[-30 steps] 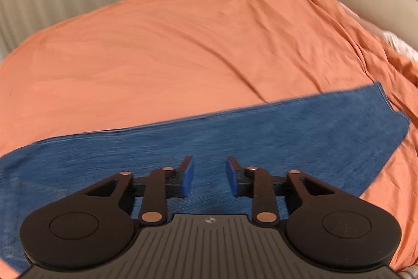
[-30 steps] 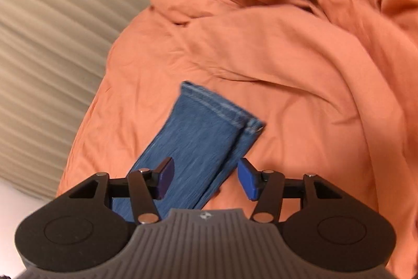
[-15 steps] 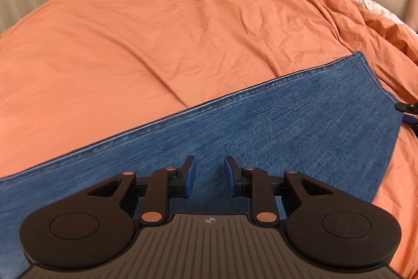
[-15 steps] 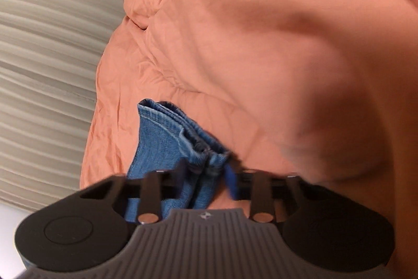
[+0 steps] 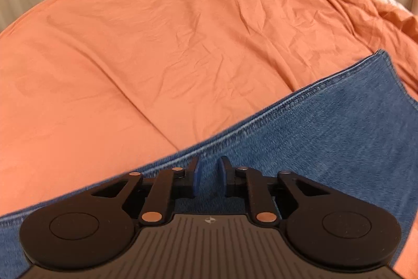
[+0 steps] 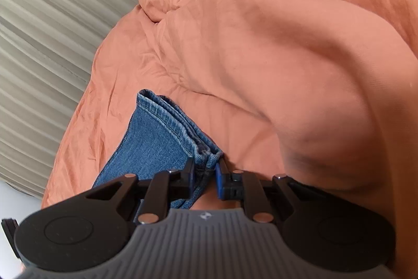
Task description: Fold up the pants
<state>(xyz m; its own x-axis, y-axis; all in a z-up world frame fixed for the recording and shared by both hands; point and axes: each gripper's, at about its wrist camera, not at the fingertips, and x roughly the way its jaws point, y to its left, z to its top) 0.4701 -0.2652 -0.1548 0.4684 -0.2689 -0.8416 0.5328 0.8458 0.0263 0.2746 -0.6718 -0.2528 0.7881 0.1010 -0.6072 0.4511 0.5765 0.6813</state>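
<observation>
1. Pants [image 5: 326,137] (blue denim) lay lengthwise on the orange duvet [image 5: 156,43], legs stacked, cross-fold not yet made.
2. Right gripper [image 6: 205,169] was closing, pinching the stacked hems [image 6: 183,130].
3. Left gripper [image 5: 209,174] was closing over the seam edge; whether it gripped cloth was unclear.

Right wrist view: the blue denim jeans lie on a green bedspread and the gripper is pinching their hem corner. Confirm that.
Wrong colour. The right wrist view shows the blue denim jeans on an orange bedspread; the right gripper, jaws closing, does pinch the hem corner.
</observation>
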